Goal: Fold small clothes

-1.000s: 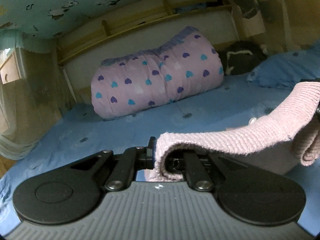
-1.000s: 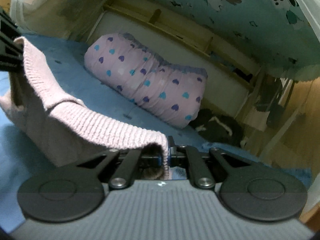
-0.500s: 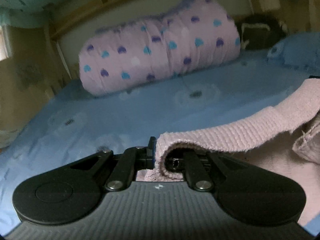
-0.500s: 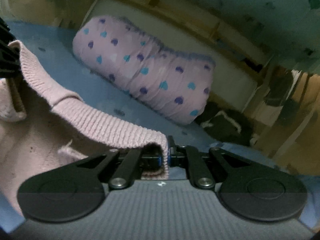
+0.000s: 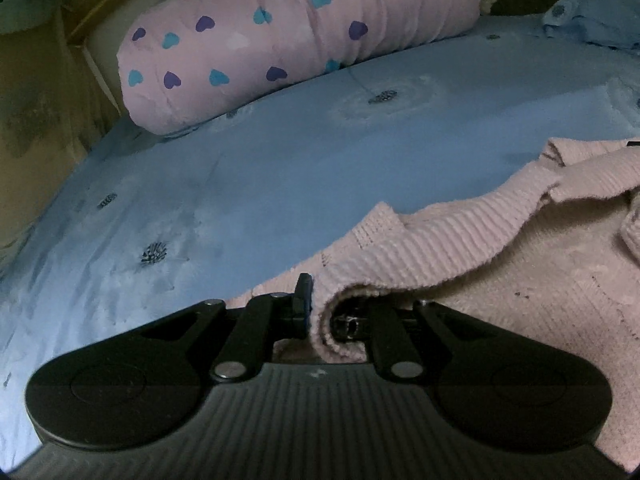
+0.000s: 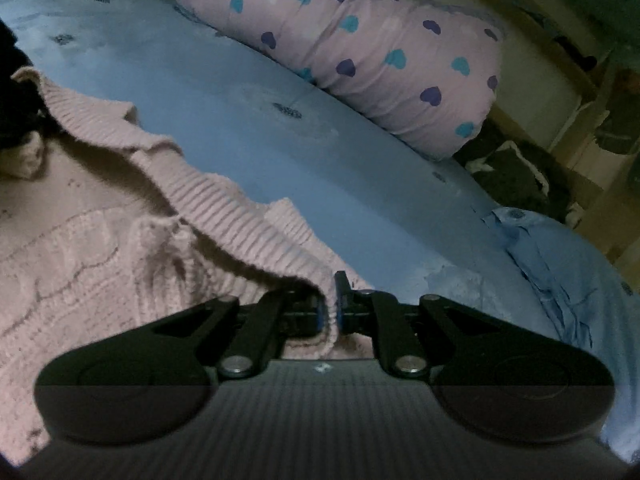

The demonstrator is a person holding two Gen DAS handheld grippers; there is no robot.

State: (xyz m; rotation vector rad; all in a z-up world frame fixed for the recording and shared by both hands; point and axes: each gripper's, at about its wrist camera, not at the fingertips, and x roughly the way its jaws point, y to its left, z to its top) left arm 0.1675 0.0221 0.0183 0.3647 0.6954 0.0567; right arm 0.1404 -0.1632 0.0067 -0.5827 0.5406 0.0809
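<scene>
A small pink knitted sweater [image 5: 460,240] lies on the blue bedsheet [image 5: 280,168], its ribbed hem stretched between both grippers. My left gripper [image 5: 316,304] is shut on one end of the hem, which drapes over its right finger and hides it. In the right wrist view the same sweater [image 6: 100,248] spreads to the left, and my right gripper [image 6: 330,308] is shut on the other end of the ribbed hem. The hem sags slack in folds close above the sweater's body. The left gripper shows as a dark shape [image 6: 12,92] at the left edge.
A rolled pink quilt with blue and purple hearts [image 5: 296,36] lies along the far side of the bed. A dark bag with white cord [image 6: 516,168] and a crumpled blue pillowcase [image 6: 560,264] sit at the right. A wooden bed frame and wall stand behind.
Both grippers have come down and forward toward the bed with the hem. The sweater, which hung in the air before, now lies on the sheet with its hem slack.
</scene>
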